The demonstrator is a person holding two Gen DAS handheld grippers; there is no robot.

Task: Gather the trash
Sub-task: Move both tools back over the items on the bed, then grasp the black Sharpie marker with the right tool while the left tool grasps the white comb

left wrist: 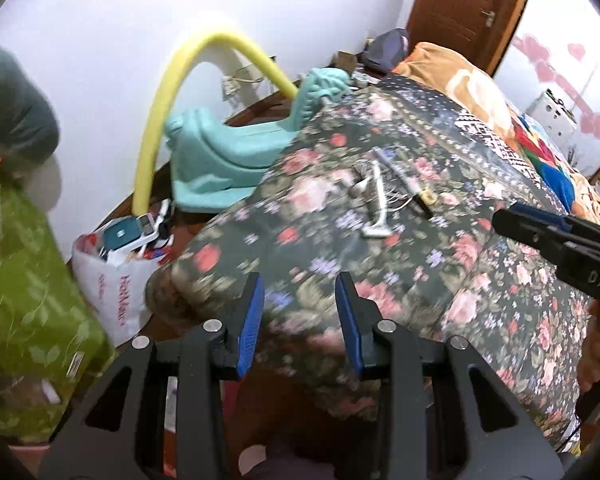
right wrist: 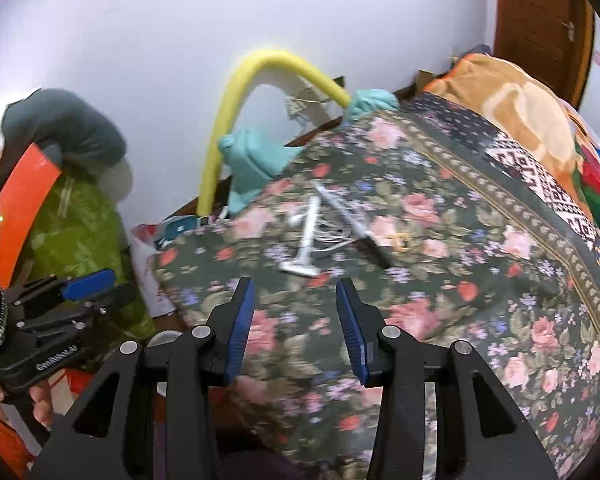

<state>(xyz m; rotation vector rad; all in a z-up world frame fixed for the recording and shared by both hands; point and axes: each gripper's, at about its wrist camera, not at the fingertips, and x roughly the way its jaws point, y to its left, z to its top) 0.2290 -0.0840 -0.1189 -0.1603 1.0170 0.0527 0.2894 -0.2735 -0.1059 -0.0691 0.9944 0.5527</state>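
Both tongs: left tongs (left wrist: 300, 312) and right tongs (right wrist: 295, 316) wide, holding nothing.
Bag: white plastic bag (left wrist: 112, 280) full of boxes, beside bed corner (left wrist: 172, 276).

We see both views evenly lit by bright indoor light, the white wall (left wrist: 100, 40) nearly washed out. Motion blur smears the floral bedspread (right wrist: 440, 280) near us. Fisheye distortion bends the far edges, and dark vignettes fill the corners.
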